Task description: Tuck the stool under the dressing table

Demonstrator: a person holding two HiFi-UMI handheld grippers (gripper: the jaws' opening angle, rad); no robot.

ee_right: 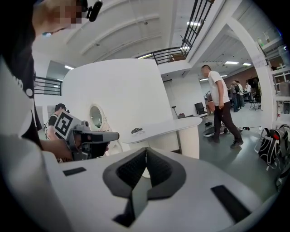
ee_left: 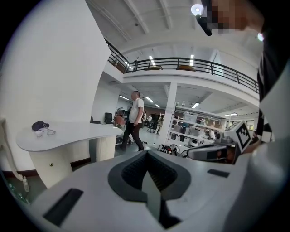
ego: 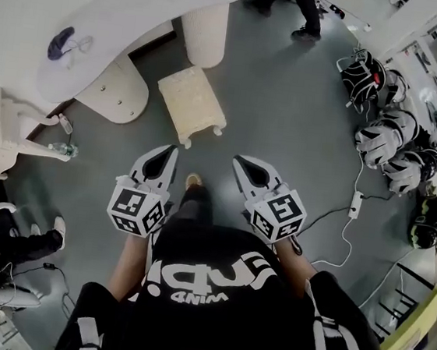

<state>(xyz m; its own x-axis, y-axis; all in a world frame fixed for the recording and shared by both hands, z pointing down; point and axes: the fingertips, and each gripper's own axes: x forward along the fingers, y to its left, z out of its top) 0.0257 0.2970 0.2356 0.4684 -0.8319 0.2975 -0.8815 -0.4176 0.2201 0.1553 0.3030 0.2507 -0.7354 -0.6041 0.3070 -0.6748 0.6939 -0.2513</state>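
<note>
Two claws pinched shut on nothing: left gripper and right gripper, both pointing toward the dressing table but well short of it. Stool out on open floor, just in front of the dressing table, near its pedestal. Looks like the approach step. Next calls for meeting the stool's near side, then pushing it straight in under the dressing table.

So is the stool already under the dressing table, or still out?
Out. The stool stands on the floor beside the dressing table, its whole seat visible, not under the tabletop.
</note>
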